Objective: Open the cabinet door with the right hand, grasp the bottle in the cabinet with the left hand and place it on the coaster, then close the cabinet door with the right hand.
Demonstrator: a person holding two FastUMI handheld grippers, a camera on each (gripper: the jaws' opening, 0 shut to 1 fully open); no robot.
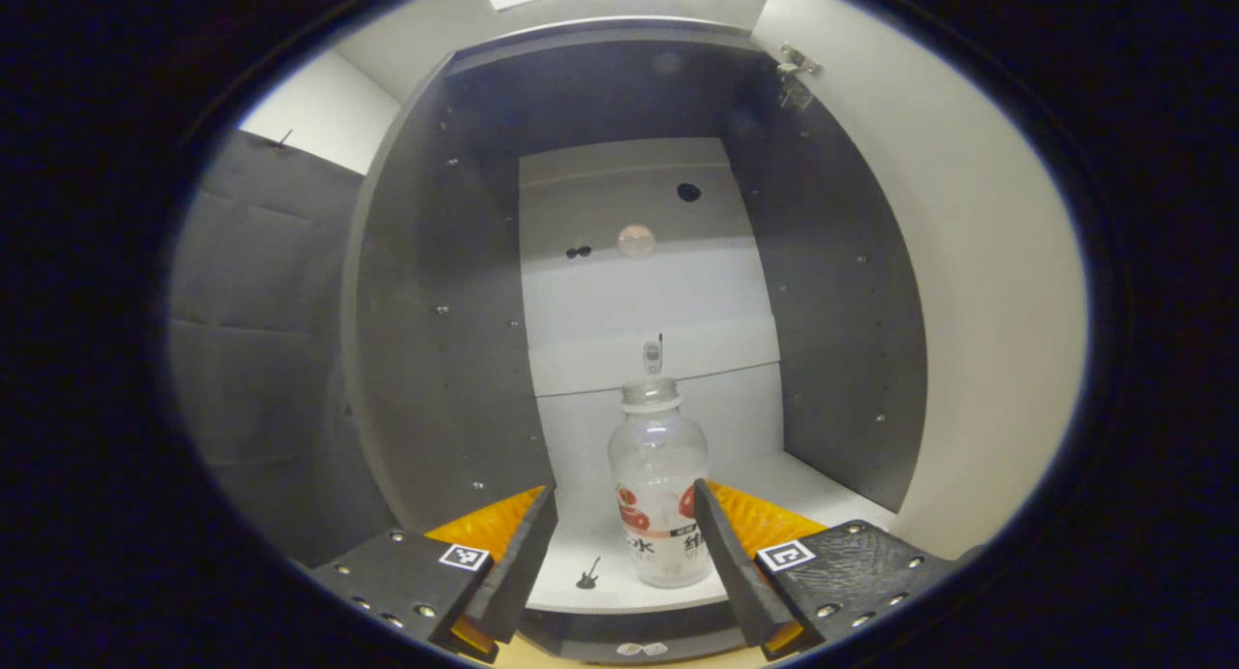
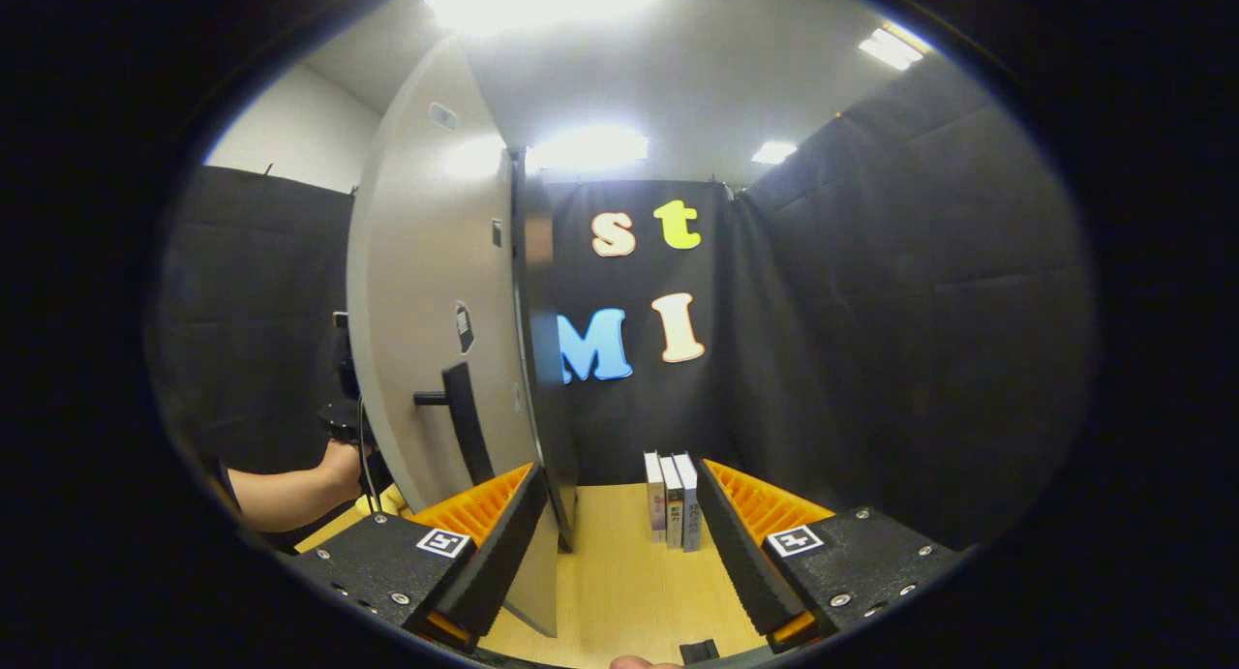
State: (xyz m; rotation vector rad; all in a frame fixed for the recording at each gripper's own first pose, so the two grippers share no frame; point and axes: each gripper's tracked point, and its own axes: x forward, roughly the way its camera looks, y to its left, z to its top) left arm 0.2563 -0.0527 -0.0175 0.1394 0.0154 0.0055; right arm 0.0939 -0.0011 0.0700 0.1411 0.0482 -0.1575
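A: The left hand-held gripper [image 1: 624,543] is spread open, the clear plastic bottle with a red label [image 1: 658,485] between its fingers on the white cabinet shelf [image 1: 823,500].

B: Looks empty, light, thin-walled. Squeeze gently at the labelled belly.

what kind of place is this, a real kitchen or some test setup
Most likely a staged recording booth, not a kitchen: black cloth walls surround a wooden table, and the open cabinet holds just one bottle. Its door stands swung open.

Bottle [image 1: 658,485] lower right side hidden behind fingers [image 1: 721,543].
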